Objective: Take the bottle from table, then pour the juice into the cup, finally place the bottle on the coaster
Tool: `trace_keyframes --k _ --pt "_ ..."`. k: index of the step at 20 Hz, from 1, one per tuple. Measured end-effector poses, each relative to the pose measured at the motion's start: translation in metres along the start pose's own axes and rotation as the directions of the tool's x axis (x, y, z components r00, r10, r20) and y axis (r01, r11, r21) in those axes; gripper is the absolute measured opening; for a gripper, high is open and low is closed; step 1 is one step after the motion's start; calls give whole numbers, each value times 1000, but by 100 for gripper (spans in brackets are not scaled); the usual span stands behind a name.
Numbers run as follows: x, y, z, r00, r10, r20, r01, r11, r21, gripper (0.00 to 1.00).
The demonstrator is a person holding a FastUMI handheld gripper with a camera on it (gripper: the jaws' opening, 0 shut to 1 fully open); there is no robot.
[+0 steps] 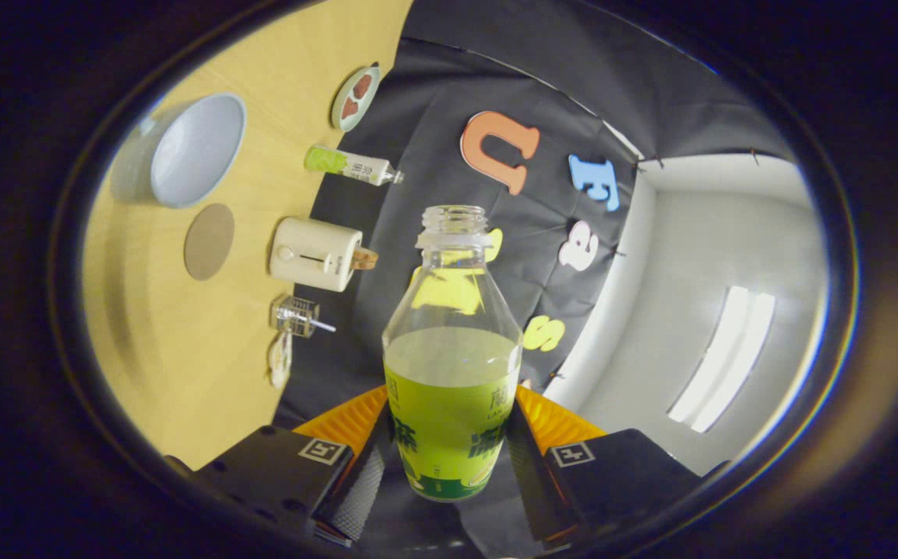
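Setting: pale wooden table [185, 373] is showing rotated in the gripper view, tilting up on the far side of the bottle, with the black cloth wall and a white ceiling light behind.
Bottle: bottle [452, 349] is standing between the two fingers, uncapped, its open neck pointing away from the camera; it is sitting lifted clear of the table.
Juice: green juice [449, 388] is filling roughly the lower half of the bottle, its surface lying level across the body.
Gripper: gripper [449, 458] is clamping the bottle's labelled lower part, both fingers pressing on its sides, closed only as far as the bottle's width allows.
Cup: small clear cup [295, 315] is resting on the table, the nearest of the table things to the bottle.
Toaster: cream toaster [315, 253] is sitting just beyond the cup, a brown slice sticking out of its top.
Coaster: round brown coaster [209, 241] is lying flat, farther from the bottle than the toaster, apart from it.
Bowl: pale blue bowl [196, 150] is sitting beyond the coaster, well apart from the bottle.
Second bottle: second bottle [351, 164] with a green label is standing past the toaster.
Plate: patterned plate [355, 97] is lying at the table's far edge, farthest from the bottle.
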State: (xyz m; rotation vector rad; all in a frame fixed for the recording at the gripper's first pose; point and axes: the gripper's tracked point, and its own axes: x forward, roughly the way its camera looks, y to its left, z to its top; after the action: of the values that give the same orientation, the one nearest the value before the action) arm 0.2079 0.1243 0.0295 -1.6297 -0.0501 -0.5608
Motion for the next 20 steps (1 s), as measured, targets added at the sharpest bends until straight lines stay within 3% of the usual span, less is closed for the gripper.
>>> trace_keyframes --k 3,7,11,15,17,20 --pt "-1 20 -5 994 107 -15 -101 971 218 81" --pt "3 33 -3 976 217 16 -198 858 474 81" --pt "12 51 9 944 320 79 -282 658 698 81" --pt "33 55 23 933 339 122 -286 489 824 81" --pt "46 60 31 915 371 159 -301 364 882 81" --pt "62 70 53 859 454 237 -331 140 933 81"
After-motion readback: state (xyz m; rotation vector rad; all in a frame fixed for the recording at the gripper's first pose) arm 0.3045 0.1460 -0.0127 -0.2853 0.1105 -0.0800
